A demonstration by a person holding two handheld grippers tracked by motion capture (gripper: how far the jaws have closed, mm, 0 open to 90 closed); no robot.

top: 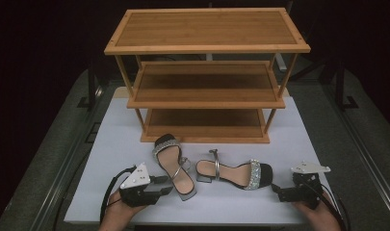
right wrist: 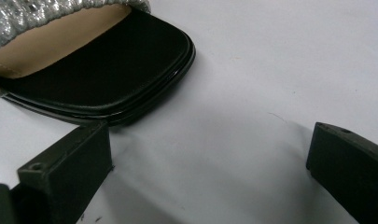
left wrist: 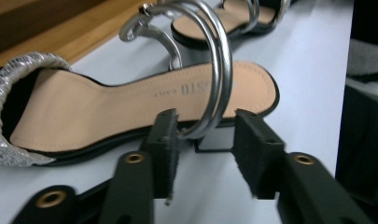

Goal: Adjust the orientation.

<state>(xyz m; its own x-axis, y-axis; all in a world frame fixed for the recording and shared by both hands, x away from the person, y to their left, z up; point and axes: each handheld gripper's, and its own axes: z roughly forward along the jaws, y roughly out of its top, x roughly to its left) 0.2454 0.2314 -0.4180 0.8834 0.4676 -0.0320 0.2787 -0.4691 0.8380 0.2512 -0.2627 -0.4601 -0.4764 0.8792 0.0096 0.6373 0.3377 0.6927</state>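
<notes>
White tabletop [top: 135, 144]: L tool [top: 167, 185] low, level, jaws astride sandal [top: 175, 166] ankle ring [left wrist: 214, 70]

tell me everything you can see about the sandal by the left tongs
The left sandal has a black sole, tan insole with printed letters, a glittery silver toe band and a silver metal ankle ring. It lies flat on the white table, toe toward the wooden rack. The left tongs straddle the ring at the heel, not yet pressing it.

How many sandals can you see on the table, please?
2: the left sandal lies by the left gripper before the wooden rack; the right sandal lies on its side near the right gripper.
</notes>
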